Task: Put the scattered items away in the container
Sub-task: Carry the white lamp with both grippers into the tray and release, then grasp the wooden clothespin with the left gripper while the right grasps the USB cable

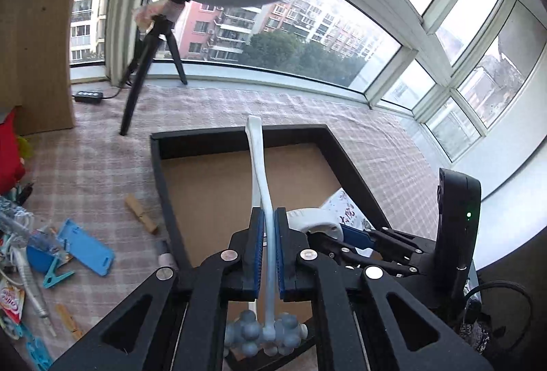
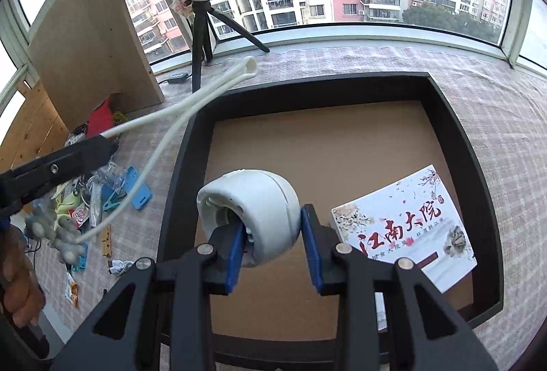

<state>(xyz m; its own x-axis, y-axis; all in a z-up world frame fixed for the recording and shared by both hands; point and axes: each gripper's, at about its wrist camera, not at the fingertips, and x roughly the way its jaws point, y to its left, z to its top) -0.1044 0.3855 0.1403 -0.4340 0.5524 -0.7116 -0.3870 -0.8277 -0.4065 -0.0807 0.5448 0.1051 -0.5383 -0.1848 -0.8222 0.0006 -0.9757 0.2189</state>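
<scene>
My left gripper is shut on the thin white stem of a massager with grey knobbly balls at its near end. It hangs over the left part of a black-walled box with a cardboard floor. The right wrist view shows the massager jutting from the left gripper beside the box. My right gripper is shut on a white round hollow housing above the box floor, one pad inside its opening. A printed card lies in the box's right corner.
Left of the box, loose items lie on the checked cloth: a blue card case, clothespins, blue clips, packets. A ring light tripod and a wooden board stand behind. A hand shows at the left edge.
</scene>
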